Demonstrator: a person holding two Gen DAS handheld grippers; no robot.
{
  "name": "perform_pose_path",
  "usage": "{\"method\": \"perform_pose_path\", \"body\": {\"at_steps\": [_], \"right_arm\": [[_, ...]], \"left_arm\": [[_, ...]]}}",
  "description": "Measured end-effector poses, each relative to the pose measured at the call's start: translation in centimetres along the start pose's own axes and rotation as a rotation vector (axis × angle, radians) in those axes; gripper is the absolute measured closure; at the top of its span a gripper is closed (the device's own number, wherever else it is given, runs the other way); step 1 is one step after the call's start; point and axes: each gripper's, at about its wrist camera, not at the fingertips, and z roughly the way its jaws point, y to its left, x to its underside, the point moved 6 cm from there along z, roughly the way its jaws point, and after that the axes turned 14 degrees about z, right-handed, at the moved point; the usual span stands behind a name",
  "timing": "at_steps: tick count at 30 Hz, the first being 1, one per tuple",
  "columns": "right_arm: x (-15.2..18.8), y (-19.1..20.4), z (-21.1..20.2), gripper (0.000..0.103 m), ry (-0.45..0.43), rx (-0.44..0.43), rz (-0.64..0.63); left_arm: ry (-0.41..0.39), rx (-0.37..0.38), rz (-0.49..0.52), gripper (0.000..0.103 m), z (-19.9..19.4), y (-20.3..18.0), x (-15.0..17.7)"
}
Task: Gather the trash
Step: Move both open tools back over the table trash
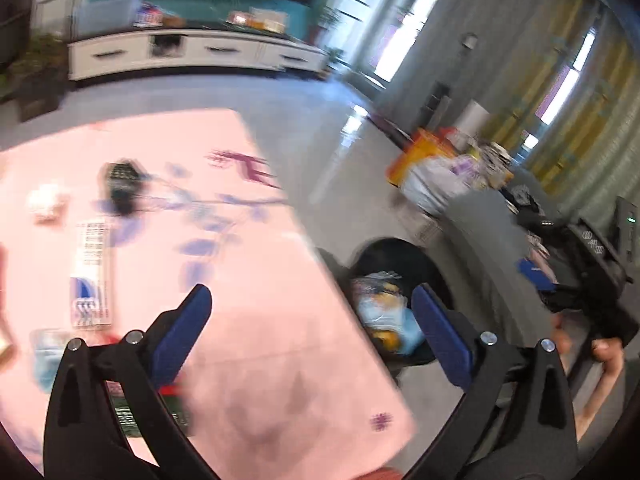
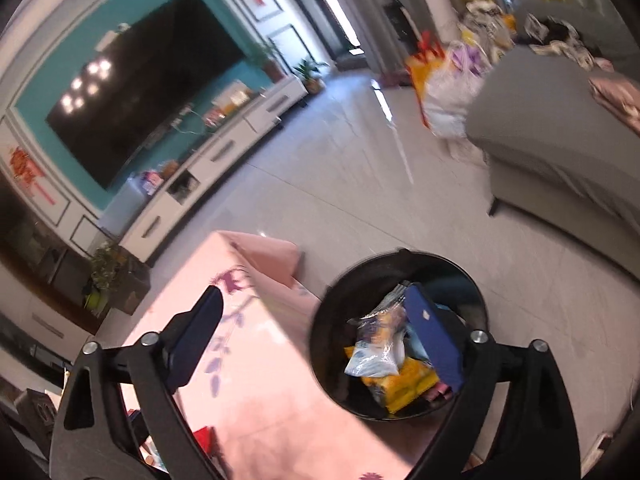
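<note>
Dark TV (image 2: 148, 92) on teal wall, white cabinet (image 2: 224, 152) beneath; grey sofa (image 2: 560, 136) across tiled floor (image 2: 360, 184); potted plant (image 2: 310, 70) near cabinet end.

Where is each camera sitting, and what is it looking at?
Left wrist view: sits on the left gripper, looking down over the pink table and the black bin beside it; its own two open fingers, plus the person's other hand holding the other gripper, show.
Right wrist view: sits on the right gripper, looking down into the bin full of wrappers; its two open fingers show.
Both share the table, bin, TV cabinet and grey sofa.
</note>
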Motion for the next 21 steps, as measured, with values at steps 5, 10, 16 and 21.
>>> {"method": "perform_pose_path", "body": {"at_steps": [5, 10, 16, 21], "right_arm": [[1.5, 5.4, -1.3, 0.005, -0.049, -0.06, -0.069], [5.1, 11.3, -0.7, 0.003, -0.044, -0.116, -0.193], [10.5, 16.6, 2.7, 0.003, 0.086, -0.183, -0.317], [16.5, 19.4, 6.4, 0.003, 0.186, -0.159, -0.484]], "left_arm": [[-0.069, -0.165, -0.114, 0.003, -6.6, 8.7, 1.0], [-0.118, -0.28, -0.246, 0.003, -11.2, 16.6, 3.2], [-0.104, -0.268, -0.31, 0.003, -11.2, 21.1, 7.1], [-0.021, -0.212, -0.306, 0.003, -8.0, 22.0, 9.3]]}}
